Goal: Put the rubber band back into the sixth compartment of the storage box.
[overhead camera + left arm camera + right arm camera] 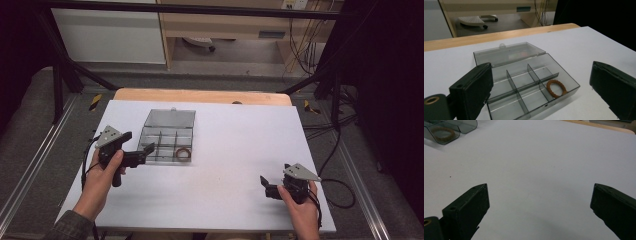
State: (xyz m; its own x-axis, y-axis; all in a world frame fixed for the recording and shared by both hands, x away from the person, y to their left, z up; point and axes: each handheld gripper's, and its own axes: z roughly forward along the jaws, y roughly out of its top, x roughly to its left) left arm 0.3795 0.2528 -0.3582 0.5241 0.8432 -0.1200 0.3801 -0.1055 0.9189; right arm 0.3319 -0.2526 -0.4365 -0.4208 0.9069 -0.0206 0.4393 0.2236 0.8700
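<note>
A clear smoky plastic organizer box [167,136] lies open on the white tabletop [230,165], and everything else sits in relation to it. Its hinged lid [170,118] is folded back flat on the far side, with a small latch tab at the lid's far edge. Thin dividers split the box into compartments, six as far as I can count from the left gripper view. A brown beaded bracelet [183,154] lies flat in the near corner compartment on the box's right side, touching the floor of the tray.

The left gripper [142,154] is held by the person's left hand [102,172] just beside the box's near left corner, its tip reaching the box's edge in the high view. In the left gripper view its two black jaws stand wide apart with the box between them and nothing gripped; whether the tip actually touches the wall is hard to say.

The right gripper [266,186] is well apart from the box, off to the near right, held in the person's right hand [300,210]. Its jaws are also spread wide over bare tabletop, empty. From the right gripper view the bracelet's corner of the box sits far off at the upper left.
</note>
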